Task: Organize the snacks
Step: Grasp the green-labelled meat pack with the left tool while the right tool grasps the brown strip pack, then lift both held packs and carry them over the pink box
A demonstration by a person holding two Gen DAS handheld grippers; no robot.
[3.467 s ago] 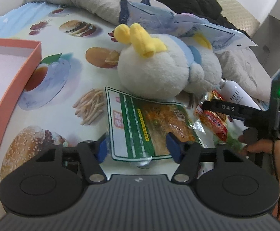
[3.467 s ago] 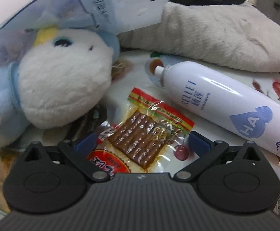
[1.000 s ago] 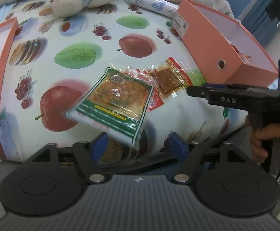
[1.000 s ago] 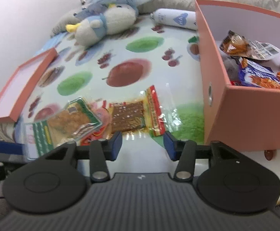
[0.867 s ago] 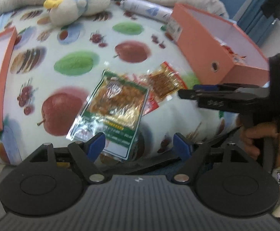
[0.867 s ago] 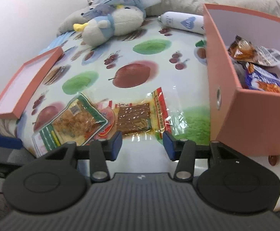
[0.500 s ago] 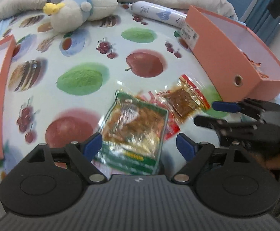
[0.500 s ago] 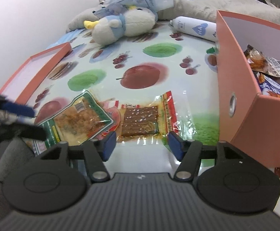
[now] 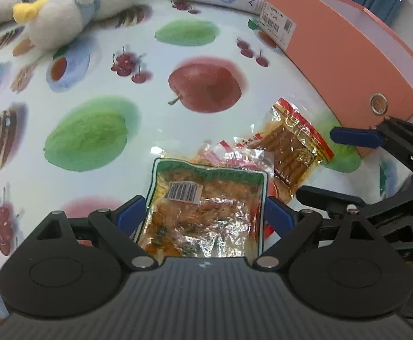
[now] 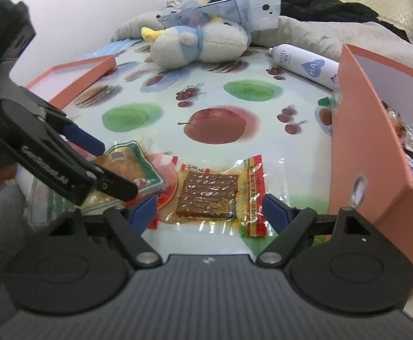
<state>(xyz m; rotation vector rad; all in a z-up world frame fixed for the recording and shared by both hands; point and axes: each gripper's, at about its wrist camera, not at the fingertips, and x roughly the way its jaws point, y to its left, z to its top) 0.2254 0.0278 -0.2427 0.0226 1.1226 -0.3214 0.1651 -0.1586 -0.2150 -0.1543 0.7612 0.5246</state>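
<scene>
The left tool [image 9: 206, 212] is spread open around the green-edged snack packet [image 9: 206, 204], and the right tool [image 10: 210, 208] is spread open around the red-edged snack packet [image 10: 212, 195]. Both packets lie flat on the worktop [image 10: 149, 130] beside the orange box [image 10: 370, 153], apparently staged for loading.

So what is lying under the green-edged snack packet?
Under the green-edged snack packet a red-and-white packet sticks out at its far edge, partly beneath the brown tofu packet too. Its covered part cannot be seen.
</scene>
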